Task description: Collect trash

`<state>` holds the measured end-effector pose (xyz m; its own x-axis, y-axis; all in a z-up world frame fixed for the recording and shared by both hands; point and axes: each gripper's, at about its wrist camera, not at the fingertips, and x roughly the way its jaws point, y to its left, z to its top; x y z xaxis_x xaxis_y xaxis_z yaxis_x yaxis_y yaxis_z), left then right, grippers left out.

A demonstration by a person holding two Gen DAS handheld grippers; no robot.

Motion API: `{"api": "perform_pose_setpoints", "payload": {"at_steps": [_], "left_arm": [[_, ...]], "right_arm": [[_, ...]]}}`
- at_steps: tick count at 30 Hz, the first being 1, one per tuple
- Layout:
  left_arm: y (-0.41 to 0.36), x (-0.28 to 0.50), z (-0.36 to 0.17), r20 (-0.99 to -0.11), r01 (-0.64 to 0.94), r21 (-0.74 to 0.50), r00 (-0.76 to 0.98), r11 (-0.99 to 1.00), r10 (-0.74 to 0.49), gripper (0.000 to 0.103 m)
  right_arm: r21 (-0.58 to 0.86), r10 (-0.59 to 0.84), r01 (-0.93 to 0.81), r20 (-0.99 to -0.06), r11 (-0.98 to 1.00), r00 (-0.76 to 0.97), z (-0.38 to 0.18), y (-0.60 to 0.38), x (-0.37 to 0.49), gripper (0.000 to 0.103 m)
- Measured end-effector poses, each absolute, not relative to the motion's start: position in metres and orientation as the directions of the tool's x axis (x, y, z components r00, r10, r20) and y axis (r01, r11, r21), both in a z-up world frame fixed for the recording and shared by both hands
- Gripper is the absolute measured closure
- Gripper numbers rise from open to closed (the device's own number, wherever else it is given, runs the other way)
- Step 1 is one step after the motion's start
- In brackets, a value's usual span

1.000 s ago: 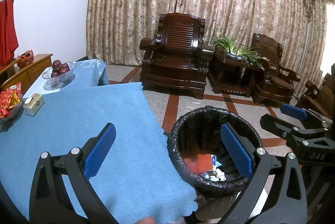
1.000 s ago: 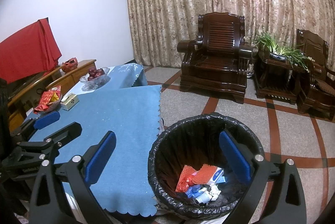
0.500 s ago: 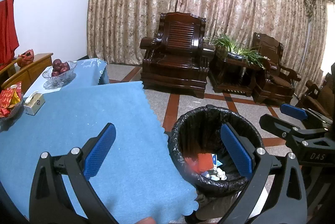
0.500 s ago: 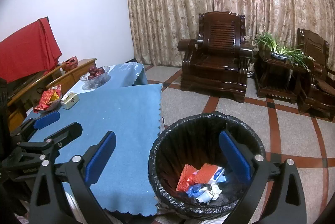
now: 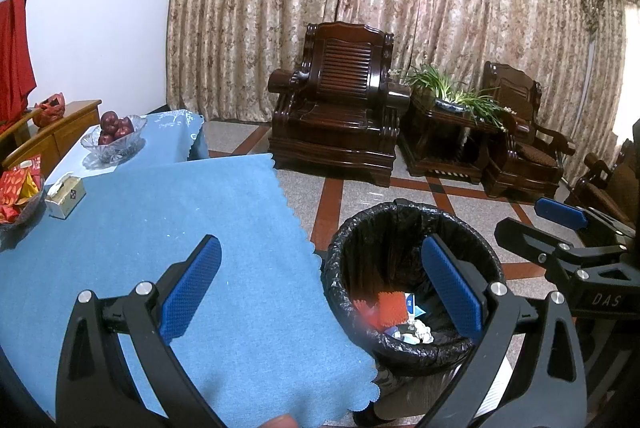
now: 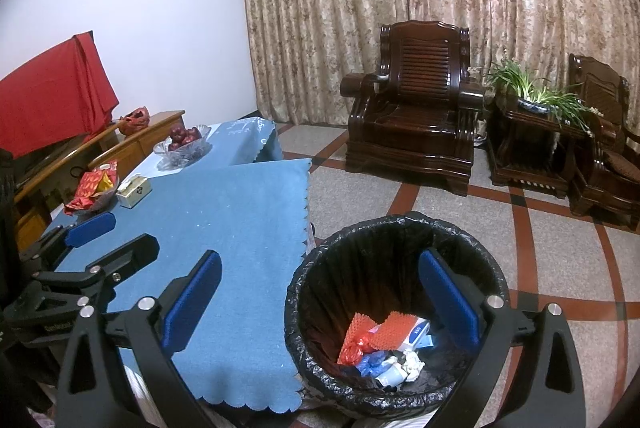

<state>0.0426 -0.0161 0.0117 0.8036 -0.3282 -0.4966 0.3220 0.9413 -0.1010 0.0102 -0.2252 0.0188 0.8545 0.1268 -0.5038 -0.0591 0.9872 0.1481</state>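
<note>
A bin with a black liner (image 5: 404, 224) (image 6: 384, 228) stands on the floor by the near right corner of a table with a blue cloth (image 5: 168, 228) (image 6: 224, 211). Red, white and blue trash (image 6: 384, 344) (image 5: 396, 316) lies in the bin. My left gripper (image 5: 320, 292) is open and empty over the table's corner and the bin's left rim. My right gripper (image 6: 320, 300) is open and empty above the bin. Each gripper shows at the edge of the other's view: the right one (image 5: 560, 224), the left one (image 6: 96, 232).
On the table's far left stand a tissue box (image 5: 66, 197) (image 6: 134, 191), a dish of red packets (image 6: 94, 187) and a glass bowl of red fruit (image 5: 114, 133) (image 6: 182, 143). Dark wooden armchairs (image 5: 340, 107) (image 6: 412, 123) and a plant stand (image 6: 536, 123) stand by the curtains.
Both grippers stay open and empty. The views have shifted only slightly; nothing has been picked up or dropped.
</note>
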Motion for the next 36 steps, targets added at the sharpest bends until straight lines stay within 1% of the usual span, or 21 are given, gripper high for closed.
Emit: {"api": "perform_pose_setpoints", "payload": {"at_steps": [36], "left_arm": [[-0.0143, 0.0421, 0.0131, -0.500, 0.321, -0.102, 0.802, 0.942, -0.328, 0.006]], "right_arm": [[0.147, 0.128, -0.060, -0.512, 0.987, 0.850, 0.0120, -0.2208, 0.0119, 0.006]]}}
